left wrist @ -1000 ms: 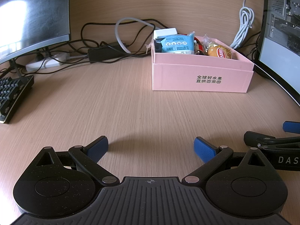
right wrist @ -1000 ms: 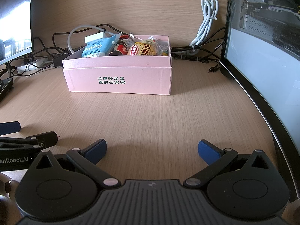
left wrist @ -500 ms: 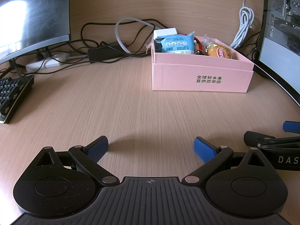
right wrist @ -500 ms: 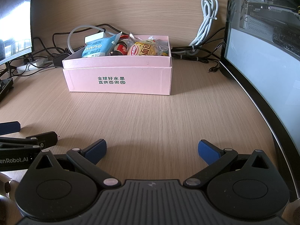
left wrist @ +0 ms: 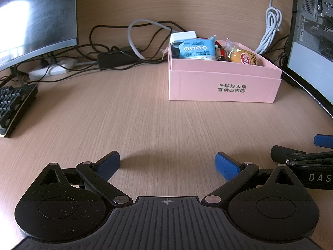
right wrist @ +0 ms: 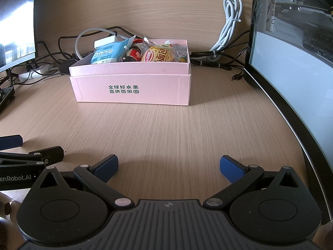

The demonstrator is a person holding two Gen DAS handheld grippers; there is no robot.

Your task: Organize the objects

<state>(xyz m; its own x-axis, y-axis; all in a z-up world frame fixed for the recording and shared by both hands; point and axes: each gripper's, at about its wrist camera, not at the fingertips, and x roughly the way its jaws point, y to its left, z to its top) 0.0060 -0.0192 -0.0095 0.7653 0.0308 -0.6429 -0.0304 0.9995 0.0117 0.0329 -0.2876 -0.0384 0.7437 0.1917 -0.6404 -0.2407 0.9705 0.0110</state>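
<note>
Currently the wooden table (left wrist: 145,120) carries everything, and most of its middle and near part is bare wood. Two curved monitors flank it: one at the far left corner (left wrist: 35,14), one along the right edge (right wrist: 291,79). A black keyboard (left wrist: 14,106) lies at the left edge, below the left monitor.

Pink box (right wrist: 131,85) sits toward the back edge of the table, right of centre, lid off, dark printed characters on its front wall. Its contents stand above the rim:
- blue packet (right wrist: 108,54), left side of the box
- yellow snack bag (right wrist: 160,56), right side
- white block (left wrist: 183,36), at the box's back left corner; whether it lies in the box or just behind it I cannot tell
- small red and dark items between packet and bag, too crowded to identify

Behind the box: a tangle of black cables, a white power strip (left wrist: 52,69) toward the left, and a bundled white cord (right wrist: 231,20) against the back panel.

Left gripper (left wrist: 167,164): near edge of the table, jaws spread wide, nothing between the blue pads, just above the wood. Right gripper (right wrist: 168,165): same posture, jaws wide apart and empty, just beside the left one. Both are well apart from the box.
</note>
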